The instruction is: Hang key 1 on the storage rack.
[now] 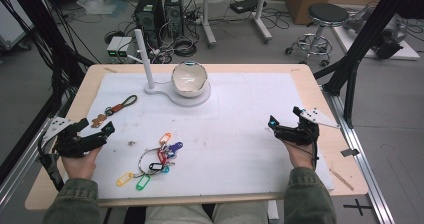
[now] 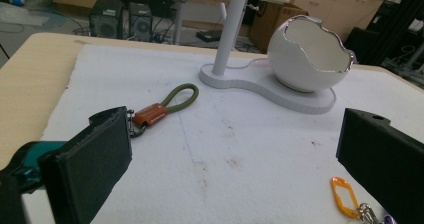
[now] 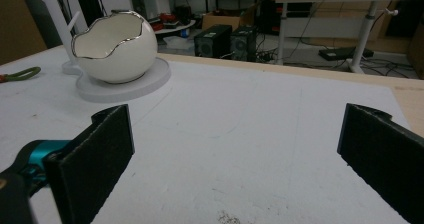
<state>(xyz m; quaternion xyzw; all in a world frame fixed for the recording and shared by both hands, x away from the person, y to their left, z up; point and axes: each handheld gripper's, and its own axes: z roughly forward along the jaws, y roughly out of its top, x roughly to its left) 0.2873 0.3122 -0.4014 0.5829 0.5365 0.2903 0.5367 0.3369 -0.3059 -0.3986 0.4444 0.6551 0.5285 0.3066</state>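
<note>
Step in hand, as judged: the start of a pick-up, with nothing yet gripped. Left gripper [image 1: 92, 134] was held at the left edge of the white mat [image 1: 240, 144], jaws wide apart and empty. Right gripper [image 1: 285, 129] was held at the mat's right side, well apart from the egg-shaped bowl [image 1: 189, 78], jaws likewise wide and empty.

Item nearest the left gripper: a keychain strap [image 2: 167, 105], lying flat on the mat between the left gripper and the bowl's stand [image 1: 170, 91]. An olive cord loop was joined to a tan leather tab, with a small metal clasp at the near end.

Second item: a bunch of key tags [image 1: 155, 161] on a ring, nearer the person than the strap, in orange, purple, red, blue, yellow and green.

The stand was white, on the desk [image 1: 320, 84], with an upright peg post [image 1: 143, 59] beside the bowl.

Next move, as judged: the left gripper would need to advance to the strap and close across the leather tab, low to the mat.
</note>
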